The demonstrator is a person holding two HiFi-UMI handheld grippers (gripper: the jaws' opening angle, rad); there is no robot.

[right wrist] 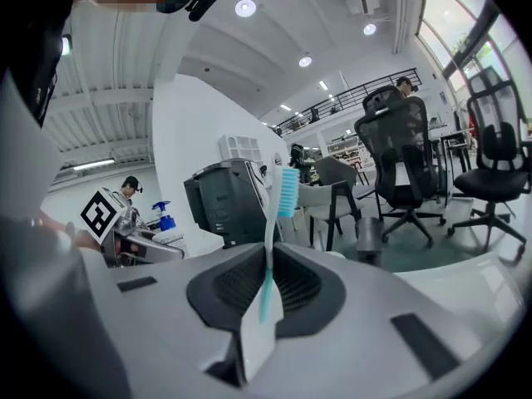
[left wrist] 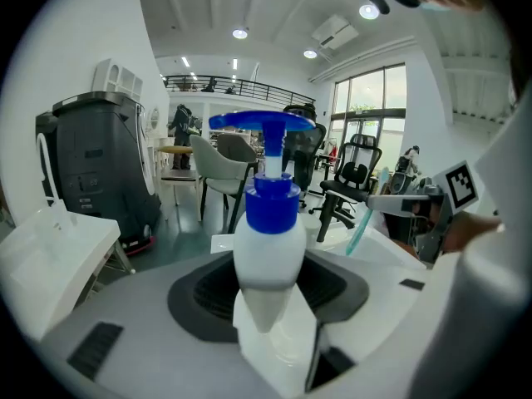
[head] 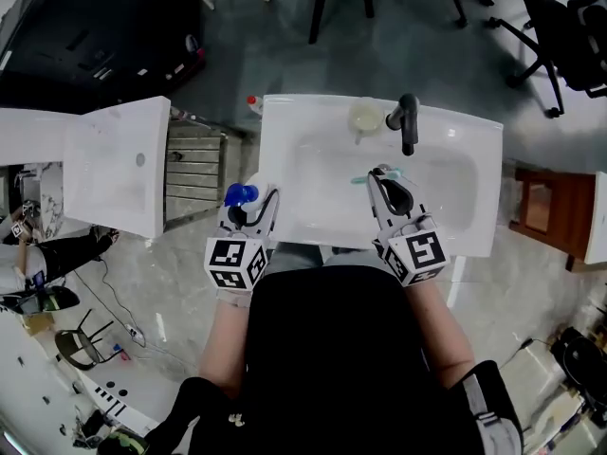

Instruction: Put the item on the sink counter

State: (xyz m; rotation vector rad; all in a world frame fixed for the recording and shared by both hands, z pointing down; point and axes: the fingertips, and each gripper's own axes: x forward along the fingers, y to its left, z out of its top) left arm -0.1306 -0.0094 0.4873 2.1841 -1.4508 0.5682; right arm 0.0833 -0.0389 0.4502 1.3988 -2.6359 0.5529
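Over the glossy white ceramic sink tabletop (head: 474, 136), the left gripper's (head: 250, 210) jaws clamped a smooth, rounded plastic pump bottle (left wrist: 268, 256) by its lower body at the near rim, top-heavy enough to tip, while the right gripper's (head: 382, 180) jaws pinched shut on a thin teal toothbrush (right wrist: 268, 281) above the basin, liable to swivel or slip.

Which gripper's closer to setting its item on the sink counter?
Left gripper, likely. It holds the pump bottle at the counter's left rim; the right gripper holds its toothbrush over the basin.
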